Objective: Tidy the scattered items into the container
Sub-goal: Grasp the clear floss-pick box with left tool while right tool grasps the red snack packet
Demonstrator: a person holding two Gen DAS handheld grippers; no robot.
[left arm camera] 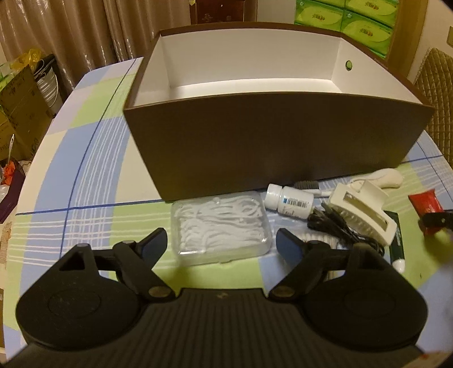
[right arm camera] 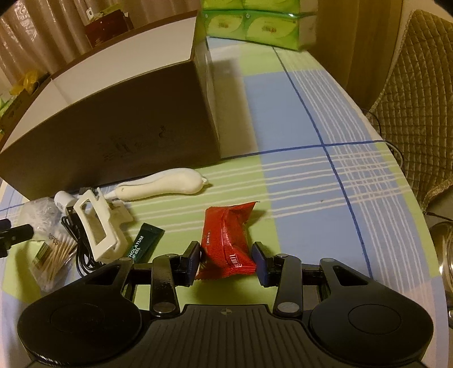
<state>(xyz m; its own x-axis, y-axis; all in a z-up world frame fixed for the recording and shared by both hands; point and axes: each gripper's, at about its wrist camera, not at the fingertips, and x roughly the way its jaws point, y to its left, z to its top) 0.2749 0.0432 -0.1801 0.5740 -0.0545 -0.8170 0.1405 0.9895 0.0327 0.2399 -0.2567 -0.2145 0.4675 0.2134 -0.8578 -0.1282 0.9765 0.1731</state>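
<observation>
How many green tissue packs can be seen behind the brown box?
At least 4 in the left wrist view: upper left, upper right, lower left, lower right, stacked behind the brown cardboard box. More may be hidden.

You get warm, dim indoor light; the brown box point(left arm camera: 277, 141) throws a soft shadow onto the cloth beside it. Around the box, edges bow, corners go black, and detail smears.

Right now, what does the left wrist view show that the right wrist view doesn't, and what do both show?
Left wrist only: the box's bare white inside and the floss pick case before the open left claw. Right wrist only: the right claw closed on the red packet, plus cotton swabs. Both: white hair clip, black cable, green tube.
</observation>
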